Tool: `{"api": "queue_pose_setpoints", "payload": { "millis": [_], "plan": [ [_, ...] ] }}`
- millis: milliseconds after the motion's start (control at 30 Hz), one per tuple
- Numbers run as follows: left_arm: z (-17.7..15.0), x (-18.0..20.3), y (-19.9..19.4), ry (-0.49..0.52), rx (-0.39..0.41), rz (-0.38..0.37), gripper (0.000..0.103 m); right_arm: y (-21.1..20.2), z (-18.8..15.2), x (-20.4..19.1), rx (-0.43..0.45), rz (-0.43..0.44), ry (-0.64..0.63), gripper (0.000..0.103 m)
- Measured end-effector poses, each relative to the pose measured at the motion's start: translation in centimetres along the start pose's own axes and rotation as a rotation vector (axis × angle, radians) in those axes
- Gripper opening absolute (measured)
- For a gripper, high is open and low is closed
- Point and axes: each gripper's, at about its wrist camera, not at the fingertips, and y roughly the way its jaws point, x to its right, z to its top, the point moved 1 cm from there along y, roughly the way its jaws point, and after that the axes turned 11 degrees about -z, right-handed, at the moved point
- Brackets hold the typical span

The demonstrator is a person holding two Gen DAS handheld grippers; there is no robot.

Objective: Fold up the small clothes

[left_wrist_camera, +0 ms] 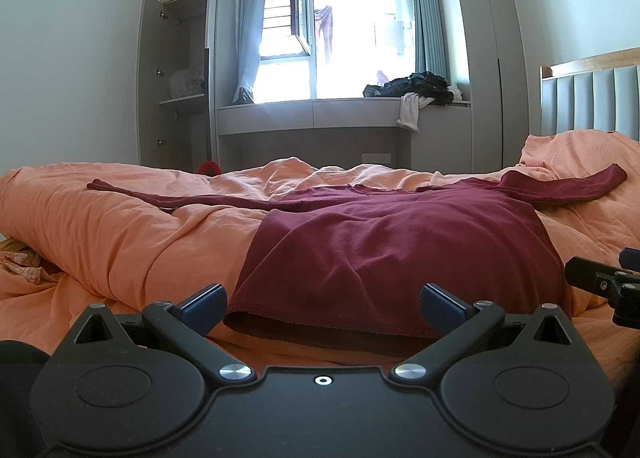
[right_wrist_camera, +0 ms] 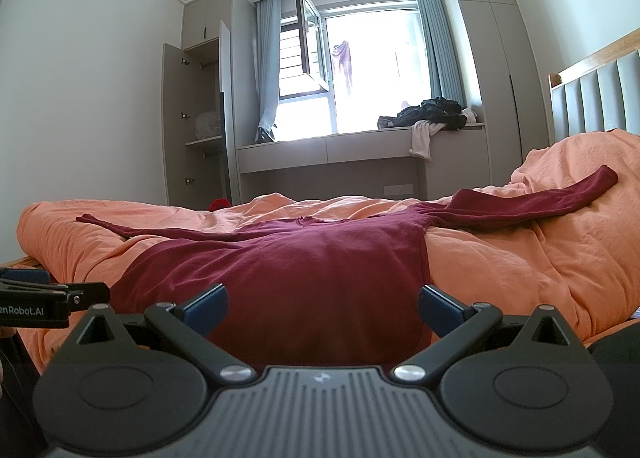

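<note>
A dark red long-sleeved shirt lies flat on the orange bedding, hem towards me, sleeves spread left and right; it also shows in the right wrist view. My left gripper is open and empty, its jaws either side of the left part of the hem, just short of it. My right gripper is open and empty over the right part of the hem. The right gripper shows at the right edge of the left wrist view. The left gripper shows at the left edge of the right wrist view.
The orange duvet is rumpled with a raised fold on the left. A padded headboard stands at the right. Beyond the bed are a window bench with a pile of dark clothes and an open wardrobe.
</note>
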Motion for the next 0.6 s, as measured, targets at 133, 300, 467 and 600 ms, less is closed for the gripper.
{"api": "queue_pose_setpoints", "payload": {
  "millis": [133,300,467,600],
  "plan": [
    [0.0,-0.1,-0.1,0.001,-0.001,0.0,0.103,0.0,0.0,0.0,0.0,0.0,0.0,0.103],
    [0.2,0.1,0.5,0.006,-0.013,0.003,0.103,0.1,-0.1,0.0,-0.005,-0.002,0.006,0.103],
    [1.4,0.0,2.1,0.004,-0.051,0.008,0.103,0.9,0.5,0.6,-0.051,0.008,0.035,0.103],
    [3.0,0.3,4.3,-0.006,-0.071,-0.005,0.103,2.4,1.6,1.7,-0.074,0.013,0.045,0.103]
  ]
}}
